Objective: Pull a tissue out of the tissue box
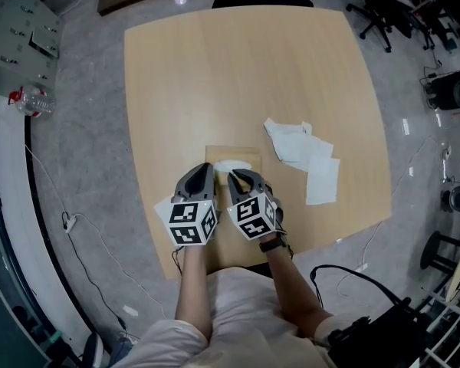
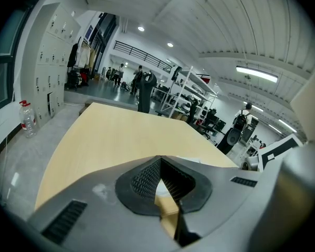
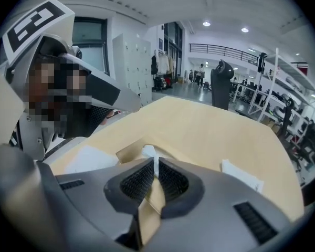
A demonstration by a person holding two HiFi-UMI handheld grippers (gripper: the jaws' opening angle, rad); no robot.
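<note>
2 tools (image 1: 208, 169) (image 1: 234, 177), 1 tissue box (image 1: 222, 152), 1 tissue (image 1: 234, 164) in it, ~3 loose tissues (image 1: 307, 159), 1 table (image 1: 238, 75), 1 bottle (image 1: 32, 102).

Table and surroundings
A pale wooden table (image 1: 215, 75) was set on a grey floor (image 1: 92, 167). A water bottle (image 1: 32, 102) was stood at the left, and a cable (image 1: 80, 228) was trailed beside the table. Black chairs (image 1: 376, 10) were parked at the far right. Lockers (image 2: 55, 72) and shelving (image 2: 191, 91) were ranged beyond.

bare tabletop (image 1: 238, 75) ahead, loose tissues (image 1: 305, 156) at right
</note>
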